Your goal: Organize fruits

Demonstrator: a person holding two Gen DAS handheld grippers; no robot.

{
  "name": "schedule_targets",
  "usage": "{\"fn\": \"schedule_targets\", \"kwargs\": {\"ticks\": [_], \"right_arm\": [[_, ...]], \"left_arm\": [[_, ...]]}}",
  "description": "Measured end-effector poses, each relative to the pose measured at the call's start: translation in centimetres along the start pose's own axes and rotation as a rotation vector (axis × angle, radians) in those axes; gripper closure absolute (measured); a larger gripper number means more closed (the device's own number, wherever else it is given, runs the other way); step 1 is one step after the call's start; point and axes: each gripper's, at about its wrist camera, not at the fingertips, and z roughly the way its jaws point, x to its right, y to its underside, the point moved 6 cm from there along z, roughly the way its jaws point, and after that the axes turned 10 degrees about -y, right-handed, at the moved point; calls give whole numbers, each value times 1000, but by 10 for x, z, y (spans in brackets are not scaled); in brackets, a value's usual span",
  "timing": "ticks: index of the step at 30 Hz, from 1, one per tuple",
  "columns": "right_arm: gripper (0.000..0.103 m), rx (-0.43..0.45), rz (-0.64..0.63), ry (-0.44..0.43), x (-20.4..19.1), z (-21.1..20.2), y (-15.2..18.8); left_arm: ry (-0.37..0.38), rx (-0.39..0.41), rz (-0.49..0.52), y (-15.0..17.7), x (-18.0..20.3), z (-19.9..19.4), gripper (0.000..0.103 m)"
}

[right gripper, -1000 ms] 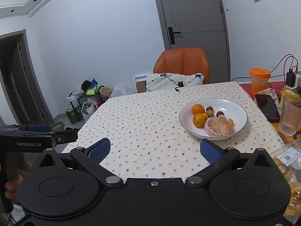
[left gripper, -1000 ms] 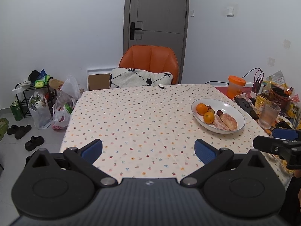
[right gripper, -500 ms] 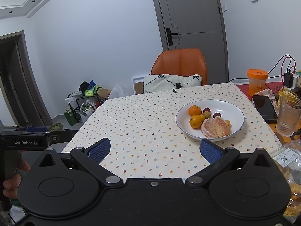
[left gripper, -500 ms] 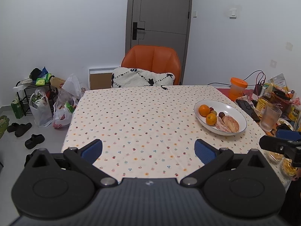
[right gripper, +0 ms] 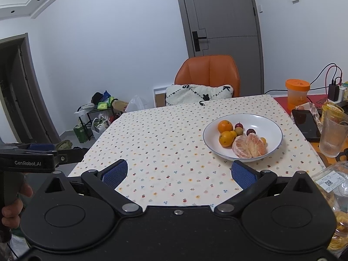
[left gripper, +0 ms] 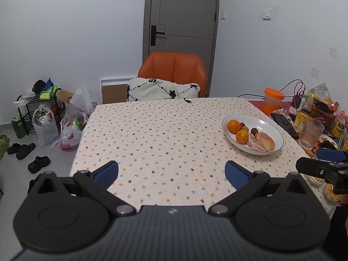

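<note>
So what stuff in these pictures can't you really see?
- Small yellow fruit in the bowl: right wrist view shows a sliver; the peeled citrus hides the rest.
- Clear packet: cut off by the right edge of the right wrist view and by the right hand-held gripper.
- Snack packets: left wrist view, too small to read.
- Near table edge: both views, hidden behind the gripper bodies, including the left hand-held gripper.

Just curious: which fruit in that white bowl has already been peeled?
The big peeled citrus at the bowl's near edge: pale segments showing, unlike the two oranges.
</note>
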Motion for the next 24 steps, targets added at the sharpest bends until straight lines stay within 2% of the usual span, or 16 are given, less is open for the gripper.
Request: {"fn": "schedule_targets", "kwargs": {"ticks": [24], "right_arm": [[0, -1, 0, 2, 1, 0, 1]], "left_arm": [[-5, 3, -10, -3, -3, -1, 0]]}}
